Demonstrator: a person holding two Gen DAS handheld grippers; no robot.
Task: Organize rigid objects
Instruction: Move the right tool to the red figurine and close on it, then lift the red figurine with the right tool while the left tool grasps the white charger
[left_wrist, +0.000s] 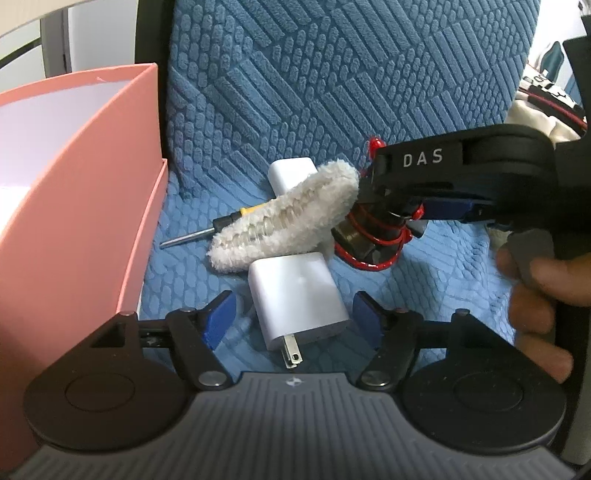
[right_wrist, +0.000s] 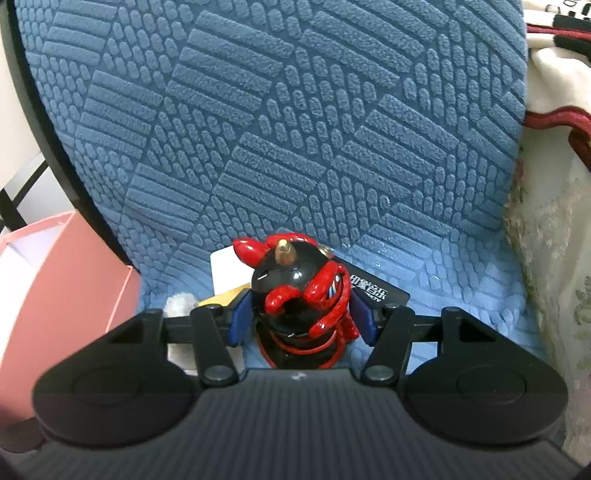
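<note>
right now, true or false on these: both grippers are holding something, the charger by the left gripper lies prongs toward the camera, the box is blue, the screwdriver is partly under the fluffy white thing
1. Both grippers hold something. False: the left gripper is open around the near white charger without touching it; the right gripper sits around the red and black figurine.
2. The near charger's prongs point toward the left wrist camera. True.
3. The box is blue. False: the box is pink; the seat cover is blue.
4. The yellow-handled screwdriver lies partly under the fluffy white hair clip. True.
</note>
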